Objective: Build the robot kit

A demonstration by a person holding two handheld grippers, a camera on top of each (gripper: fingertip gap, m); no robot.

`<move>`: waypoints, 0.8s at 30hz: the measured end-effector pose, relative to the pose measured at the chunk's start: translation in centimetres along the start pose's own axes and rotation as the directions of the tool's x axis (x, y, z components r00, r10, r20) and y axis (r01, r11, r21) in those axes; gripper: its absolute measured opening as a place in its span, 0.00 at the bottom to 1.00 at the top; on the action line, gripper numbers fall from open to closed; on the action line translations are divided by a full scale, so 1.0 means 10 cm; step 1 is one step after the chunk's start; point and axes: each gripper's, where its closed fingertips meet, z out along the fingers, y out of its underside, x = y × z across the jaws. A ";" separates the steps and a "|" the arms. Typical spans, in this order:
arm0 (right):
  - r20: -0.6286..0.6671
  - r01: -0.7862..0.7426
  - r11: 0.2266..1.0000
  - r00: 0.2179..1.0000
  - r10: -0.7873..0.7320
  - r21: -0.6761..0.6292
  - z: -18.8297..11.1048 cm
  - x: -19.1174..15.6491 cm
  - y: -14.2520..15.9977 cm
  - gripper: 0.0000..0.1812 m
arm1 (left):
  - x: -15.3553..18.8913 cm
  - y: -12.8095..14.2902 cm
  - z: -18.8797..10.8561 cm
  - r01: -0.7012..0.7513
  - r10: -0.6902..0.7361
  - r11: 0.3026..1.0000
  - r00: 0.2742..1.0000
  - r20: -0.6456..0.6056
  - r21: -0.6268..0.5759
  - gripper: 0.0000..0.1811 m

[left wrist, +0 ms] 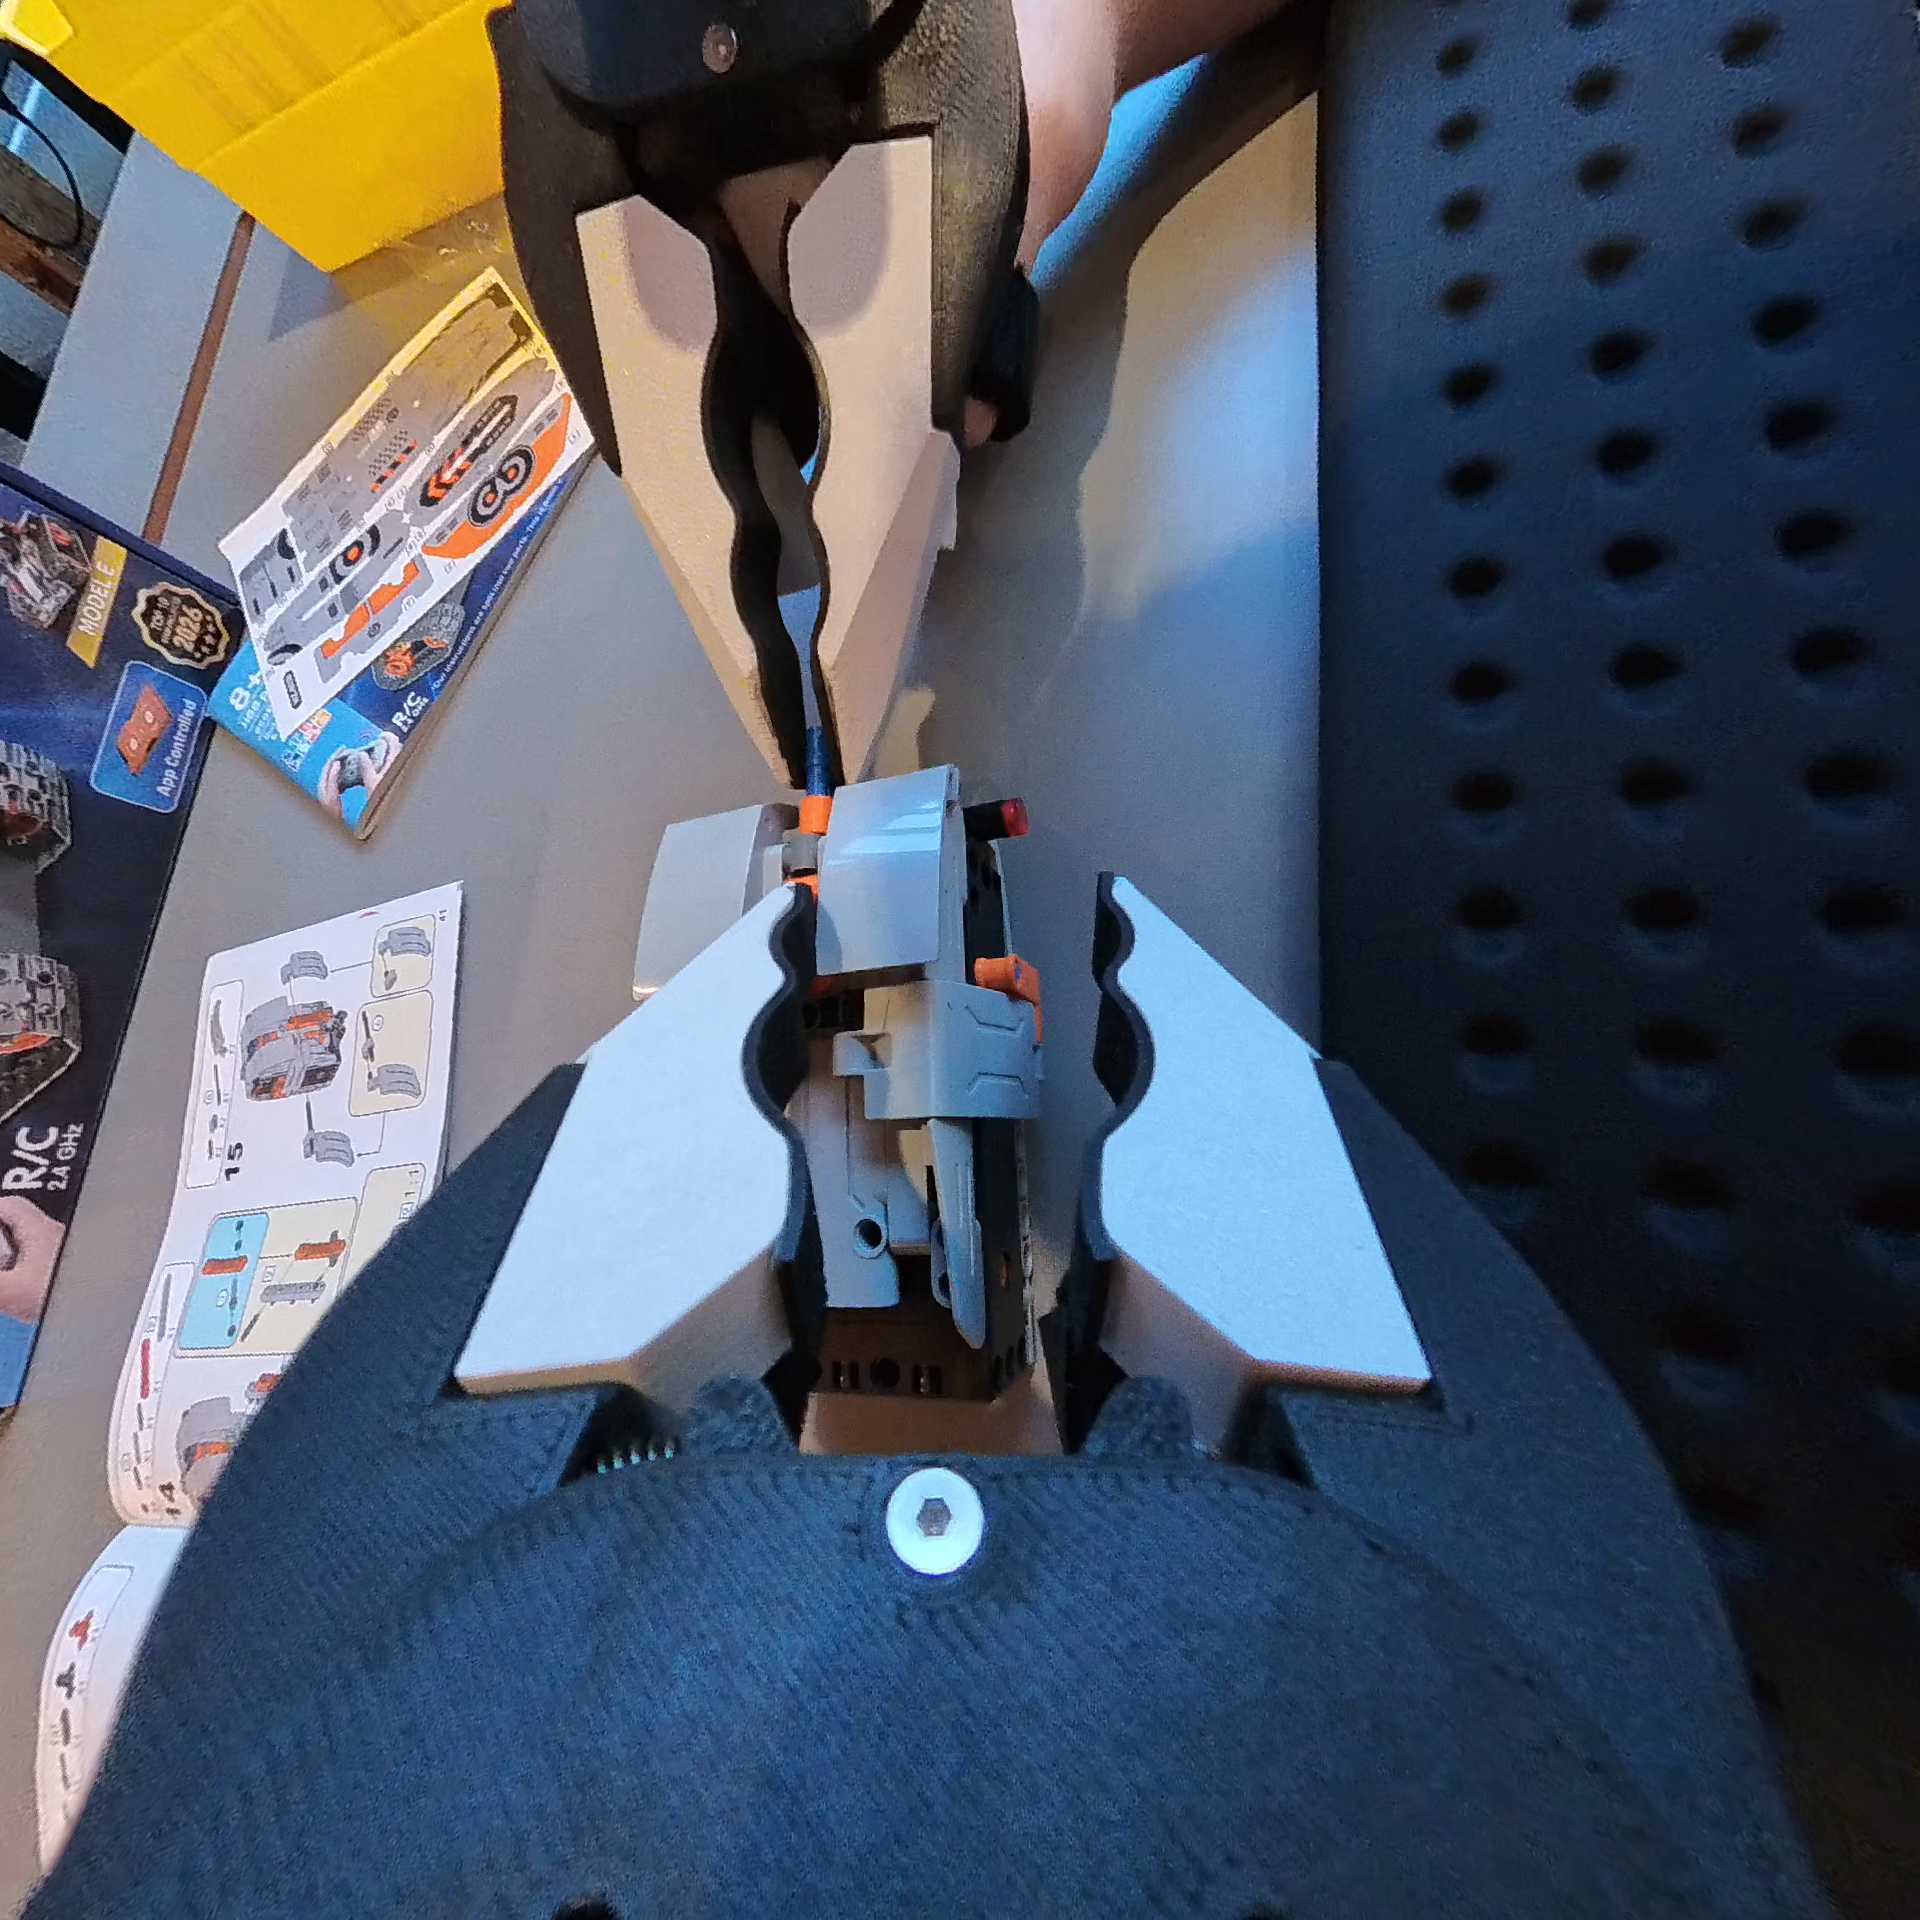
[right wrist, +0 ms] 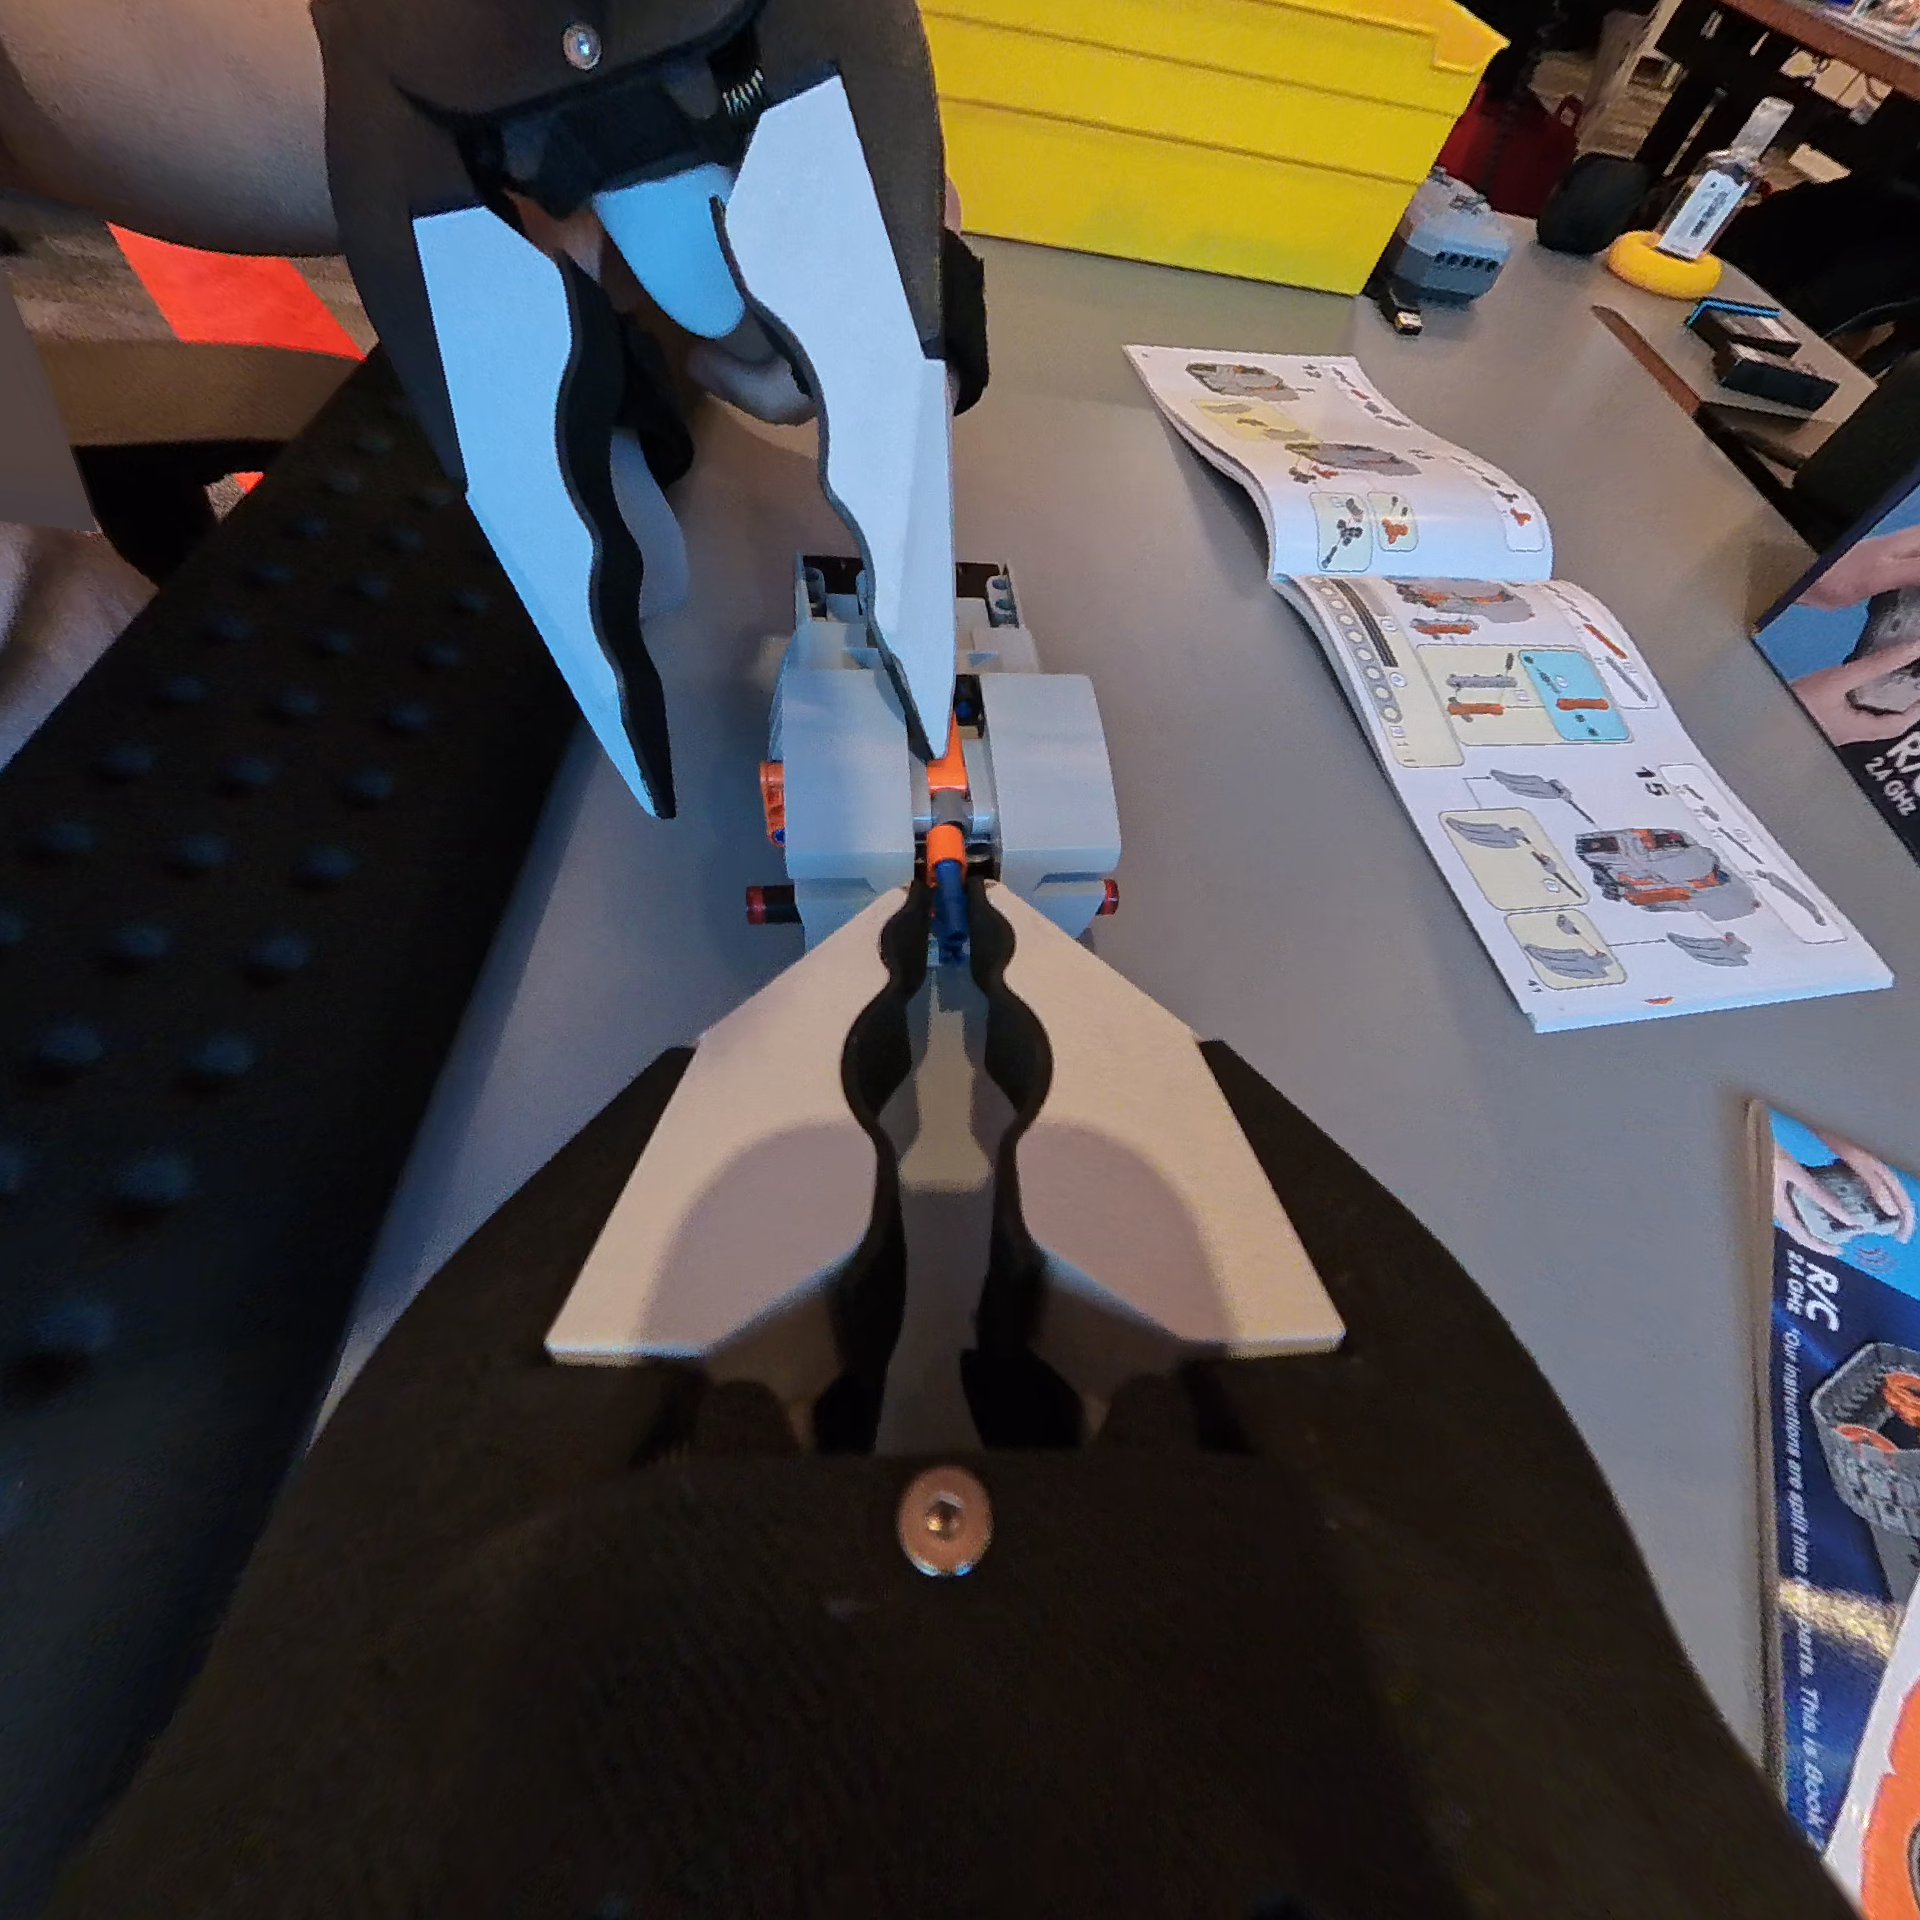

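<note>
Right gripper [right wrist: 951, 914] pinching blue pin [right wrist: 952, 914]

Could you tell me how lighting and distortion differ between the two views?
Left wrist view: strong wide-angle bending, the black perforated tray dim, a hard shadow beside the model. Right wrist view: yellow bin bright, booklet curved by the lens.

The blocky plastic brick-built model [right wrist: 940, 790] was light grey and black, with orange connectors, a small blue pin [right wrist: 951, 914] and red-tipped axle ends. Both 2-finger grippers [left wrist: 951, 914] [right wrist: 940, 925] showed pale grey fingers with black wavy pads on ribbed black bodies. The smooth table top [right wrist: 1299, 1039] was plain grey. The large plastic bin [right wrist: 1195, 125] was bright yellow. The open paper instruction booklet [right wrist: 1558, 748] was white with cream and light-blue panels.
</note>
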 end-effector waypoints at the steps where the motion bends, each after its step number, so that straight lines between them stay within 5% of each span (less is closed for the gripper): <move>1: 0.003 0.001 1.000 1.000 -0.001 -0.004 0.00 0.00 0.00 0.03 | 0.00 0.00 0.00 0.002 -0.002 1.000 1.000 0.001 0.004 0.29; 17: 0.067 0.115 0.979 0.992 -0.105 -0.169 0.03 -0.01 -0.01 0.02 | 0.00 -0.02 -0.01 0.025 -0.025 1.000 0.999 -0.025 0.016 0.27; 24: 0.070 0.022 0.999 0.997 -0.019 -0.045 0.02 0.01 -0.02 0.01 | -0.01 -0.01 -0.01 0.018 -0.018 1.000 1.000 -0.018 0.020 0.26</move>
